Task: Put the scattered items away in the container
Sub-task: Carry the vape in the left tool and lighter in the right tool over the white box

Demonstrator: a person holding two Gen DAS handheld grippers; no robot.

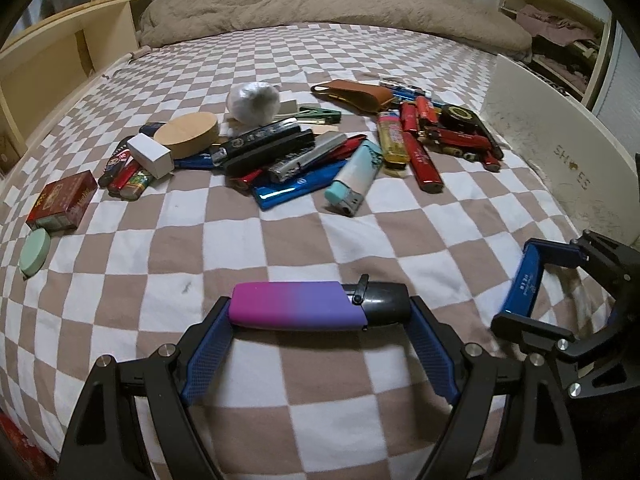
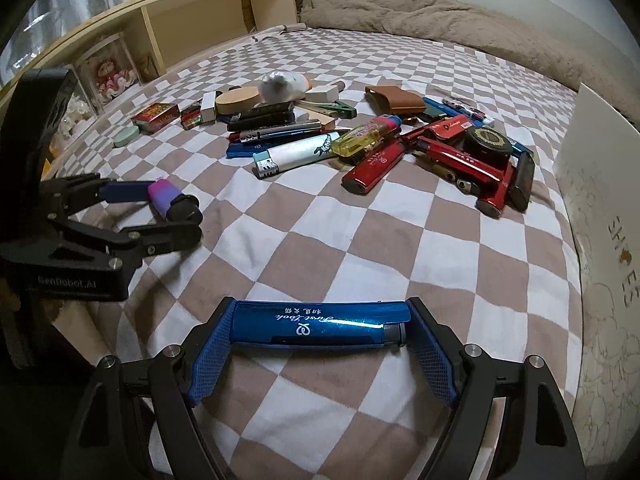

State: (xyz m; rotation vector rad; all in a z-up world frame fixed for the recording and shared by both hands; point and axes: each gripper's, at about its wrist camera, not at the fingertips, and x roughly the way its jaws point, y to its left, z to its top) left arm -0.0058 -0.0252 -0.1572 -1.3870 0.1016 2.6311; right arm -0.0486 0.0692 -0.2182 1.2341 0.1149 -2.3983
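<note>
Carrying is judged the step in hand. A purple-pink lighter (image 1: 298, 306) is pinched endwise by the left claw (image 1: 320, 312), a blue lighter (image 2: 320, 322) by the right claw (image 2: 320, 324), above the bed (image 1: 320, 240). Release into the white shoe box (image 1: 560, 148), at right, is called for next.
</note>
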